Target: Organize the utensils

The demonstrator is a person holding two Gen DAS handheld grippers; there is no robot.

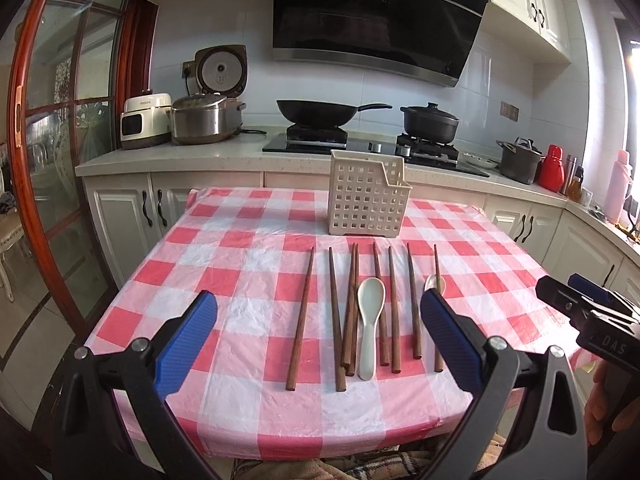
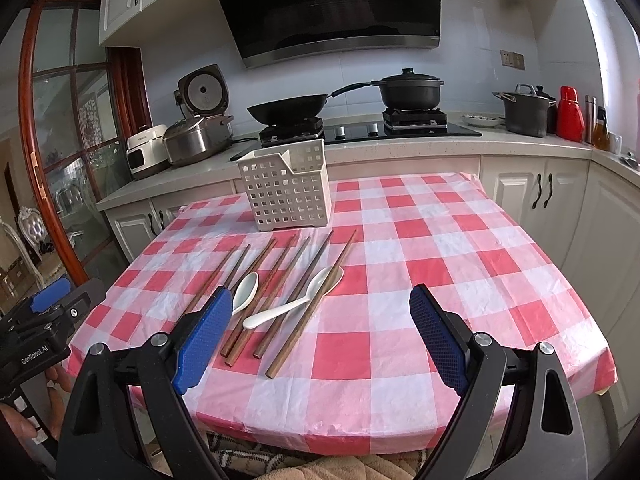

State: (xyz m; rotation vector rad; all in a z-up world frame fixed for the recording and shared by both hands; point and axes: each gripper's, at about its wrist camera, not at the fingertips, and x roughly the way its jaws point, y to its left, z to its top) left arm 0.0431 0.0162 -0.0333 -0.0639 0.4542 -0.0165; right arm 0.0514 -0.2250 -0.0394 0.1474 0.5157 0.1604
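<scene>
Left claw (image 1: 318, 316): wide apart, holding nothing, hovering above the near table edge.
Right claw (image 2: 322, 312): also wide, nothing held, level with the left one and off to its right.
Chopsticks (image 1: 394, 308): eight or so wooden sticks lying flat on the checked cloth (image 1: 248, 240), straight ahead of the left claw, fanned side by side; from the right claw they sit ahead and to the left.
Spoons: one white spoon (image 1: 370, 328) lies among the sticks, dead centre between the left claw's fingers; a second spoon (image 2: 296, 300) lies further right, with a stick crossing its bowl.
Basket (image 1: 366, 194): white perforated holder, upright, beyond the sticks' far tips, apparently with nothing in it.
Progress: judged not yet begun; nothing is in the basket.
Risk, sticks: thin and lying flat, so a closing claw could pinch two at once or roll one aside.
Risk, overlap: lifting the stick over the second spoon may drag or flip that spoon.
Risk, cloth: it looks thin and crinkled, so low fingers could snag it and shift everything.
Risk, basket: light and tall, so a long stick striking its rim could tip it.
</scene>
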